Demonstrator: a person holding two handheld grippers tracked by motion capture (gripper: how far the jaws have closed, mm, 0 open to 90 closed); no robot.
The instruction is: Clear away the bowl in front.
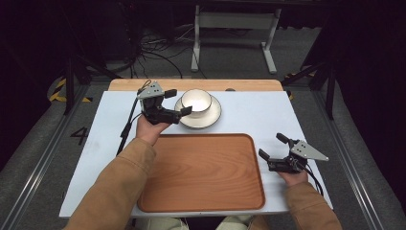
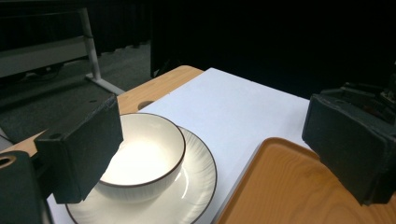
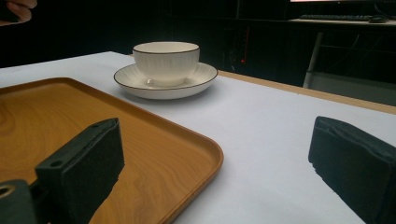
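Wooden tray (image 1: 203, 175) lying bare on the near half of the white table (image 1: 258, 112). Beyond the far edge, grey carpet with tangled black cables (image 1: 158, 48) beside a white frame (image 1: 234, 21); yellow-black tape (image 1: 60, 91) at left.

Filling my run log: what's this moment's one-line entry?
left gripper: open, at bowl on plate | right gripper: open, beside tray

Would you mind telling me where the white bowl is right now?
In the high view the white bowl sits on its saucer at the far middle of the table, just beyond the wooden tray, with the open left gripper beside it.
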